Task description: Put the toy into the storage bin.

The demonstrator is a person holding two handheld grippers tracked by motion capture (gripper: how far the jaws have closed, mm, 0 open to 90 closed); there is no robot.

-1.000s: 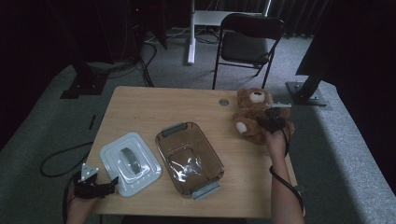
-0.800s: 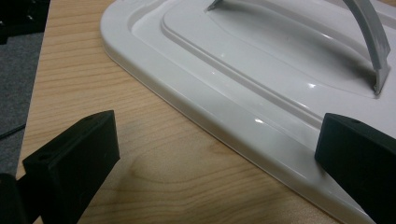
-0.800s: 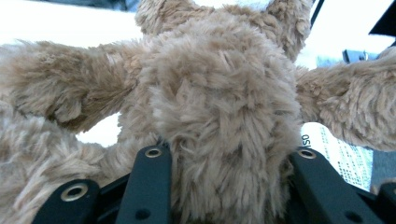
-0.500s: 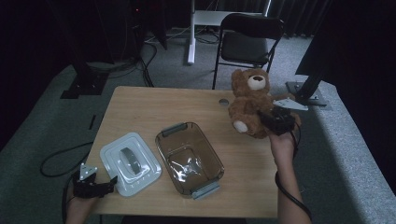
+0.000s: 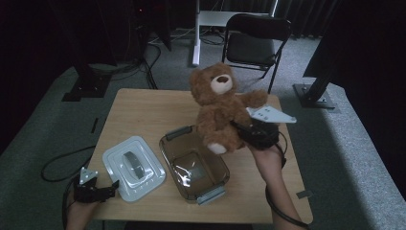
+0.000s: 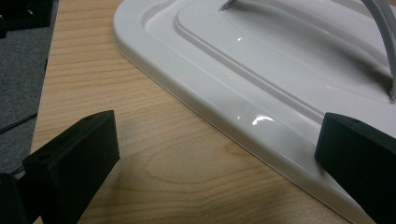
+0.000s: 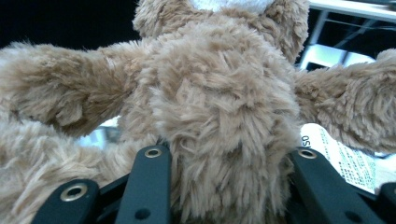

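A brown teddy bear (image 5: 219,108) hangs upright in the air above the far end of a clear brown plastic container (image 5: 194,164). My right gripper (image 5: 239,132) is shut on the bear's belly from its right side; in the right gripper view the two black jaws squeeze the bear's (image 7: 219,98) fur between them. A white lid (image 5: 133,166) with a grey handle lies flat on the table to the left of the container. My left gripper (image 5: 111,188) rests open at the table's near left corner, its jaws straddling the lid's (image 6: 261,88) edge without pressing it.
The wooden table (image 5: 143,112) stands on grey carpet. A black folding chair (image 5: 256,40) and a white table leg stand behind it. Dark stands and cables lie on the floor at the left and right.
My right gripper has lifted the bear off the table's far right corner and carried it up and to the left, over the container. The left gripper has stayed still.
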